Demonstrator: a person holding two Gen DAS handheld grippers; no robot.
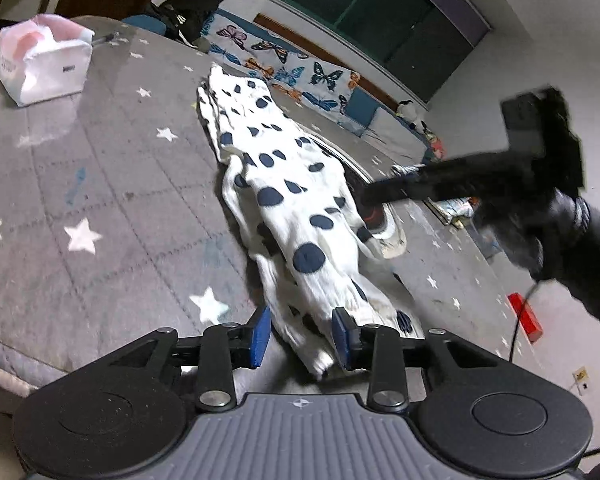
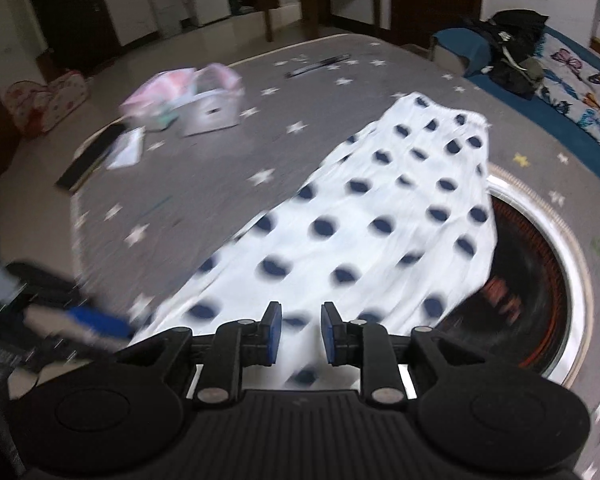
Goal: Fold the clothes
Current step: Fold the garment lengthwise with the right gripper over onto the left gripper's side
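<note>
A white garment with dark blue dots (image 1: 288, 200) lies stretched out on a grey star-patterned mat (image 1: 100, 184). My left gripper (image 1: 302, 338) is open, its blue pads on either side of the garment's bunched near end. My right gripper (image 2: 300, 334) is open over the near hem of the same garment (image 2: 380, 220), which lies wide and flat in the right wrist view. The right gripper also shows in the left wrist view (image 1: 374, 200), blurred, at the garment's right edge. The left gripper shows blurred in the right wrist view (image 2: 96, 326).
Tissue packs (image 1: 44, 64) sit on the mat at the far left. A round black and white object (image 2: 540, 280) lies partly under the garment's right side. A butterfly-print mattress (image 1: 300, 72) with dark bags (image 2: 512, 52) lies beyond. A red box (image 1: 526, 318) is on the right.
</note>
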